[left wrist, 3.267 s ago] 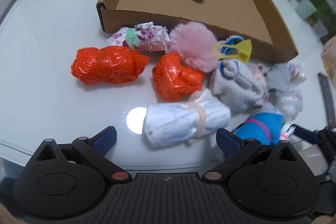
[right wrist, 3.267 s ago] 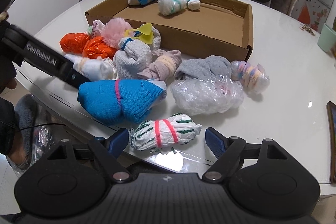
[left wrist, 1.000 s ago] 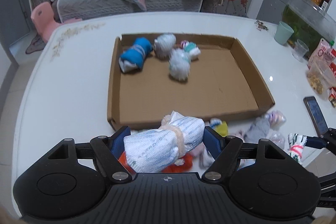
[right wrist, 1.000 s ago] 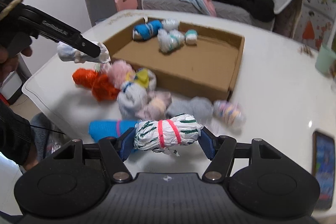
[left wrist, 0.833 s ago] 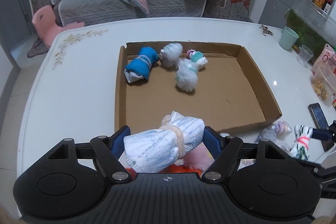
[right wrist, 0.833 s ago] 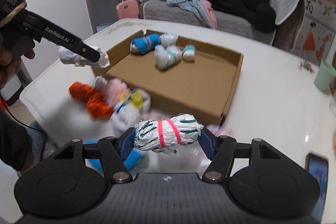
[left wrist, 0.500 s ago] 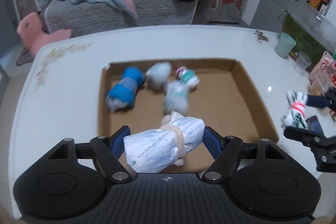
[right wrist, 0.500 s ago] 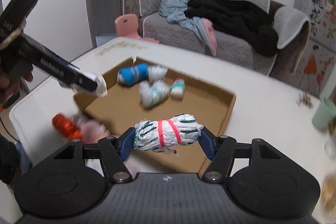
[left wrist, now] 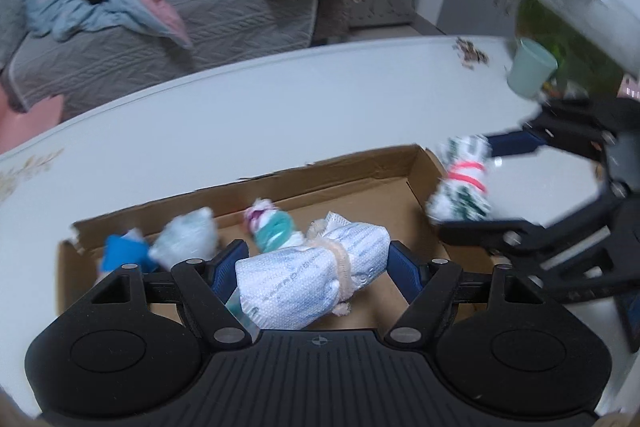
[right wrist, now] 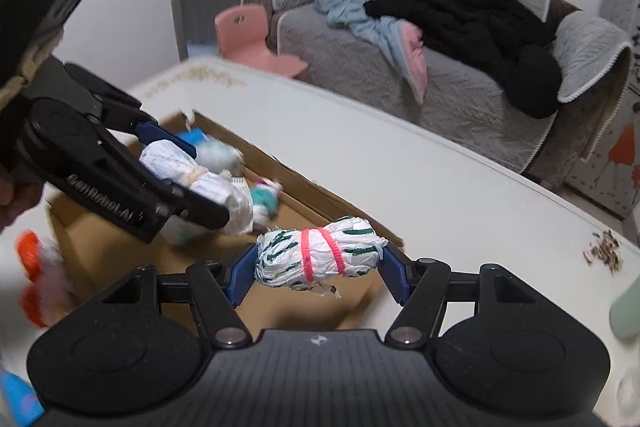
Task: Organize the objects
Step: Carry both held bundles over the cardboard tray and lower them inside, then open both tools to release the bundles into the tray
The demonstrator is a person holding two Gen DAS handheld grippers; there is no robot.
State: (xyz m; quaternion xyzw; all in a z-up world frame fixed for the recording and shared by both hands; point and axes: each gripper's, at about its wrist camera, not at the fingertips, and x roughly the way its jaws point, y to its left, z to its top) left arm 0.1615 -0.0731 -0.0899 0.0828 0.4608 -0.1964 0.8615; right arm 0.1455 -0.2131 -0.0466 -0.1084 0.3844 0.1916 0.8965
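Observation:
My left gripper (left wrist: pixel 316 263) is shut on a white and pale blue rolled bundle (left wrist: pixel 308 283) tied with a cream band, held above the floor of the cardboard tray (left wrist: pixel 352 167). In the right wrist view the same left gripper (right wrist: pixel 192 183) hangs over the tray (right wrist: pixel 304 187) with the white bundle (right wrist: pixel 188 171). My right gripper (right wrist: pixel 320 263) is shut on a white and green rolled bundle (right wrist: pixel 320 259) with a pink band, over the tray's right part. The left wrist view shows the right gripper (left wrist: pixel 464 183) and its bundle (left wrist: pixel 460 187) at the tray's far right corner.
Inside the tray lie a blue roll (left wrist: pixel 120 253), a pale fluffy ball (left wrist: pixel 186 239) and a teal and pink roll (left wrist: pixel 272 227). Orange bundles (right wrist: pixel 30 259) sit left of the tray. A mint cup (left wrist: pixel 528 73) stands far right; a sofa with clothes (right wrist: pixel 440 27) is beyond the table.
Both grippers have carried their bundles forward from the pile at the table's front to above the tray. Each still holds its bundle the same way.

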